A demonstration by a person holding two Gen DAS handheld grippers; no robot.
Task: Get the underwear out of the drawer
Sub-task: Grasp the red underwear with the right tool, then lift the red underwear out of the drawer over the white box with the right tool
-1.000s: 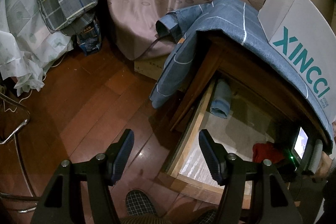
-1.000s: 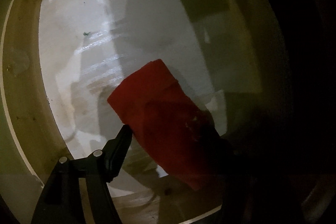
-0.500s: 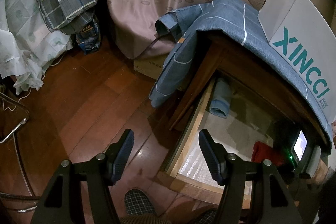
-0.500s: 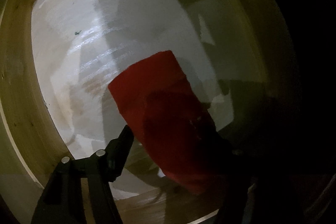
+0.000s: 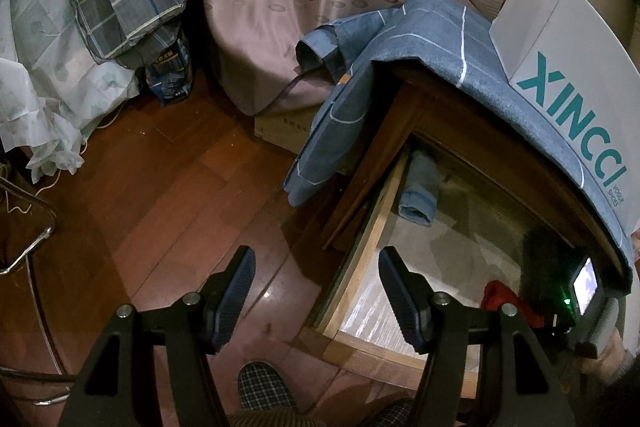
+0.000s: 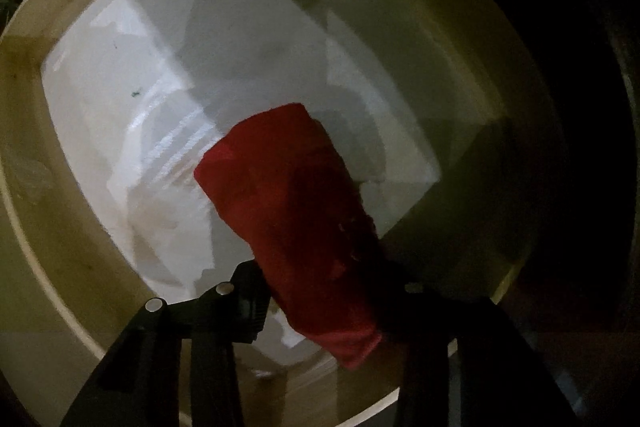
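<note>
The open drawer (image 5: 404, 279) is standing pulled out from the wooden nightstand (image 5: 404, 131), with a rolled blue garment (image 5: 418, 187) lying at its far end. The right gripper (image 6: 320, 307) is pointing down into it; its jaws have just been closing and are now pinching the red underwear (image 6: 288, 195) on the drawer floor, readying a lift. The left gripper (image 5: 316, 295) is hovering outside, jaws spread and empty.
</note>
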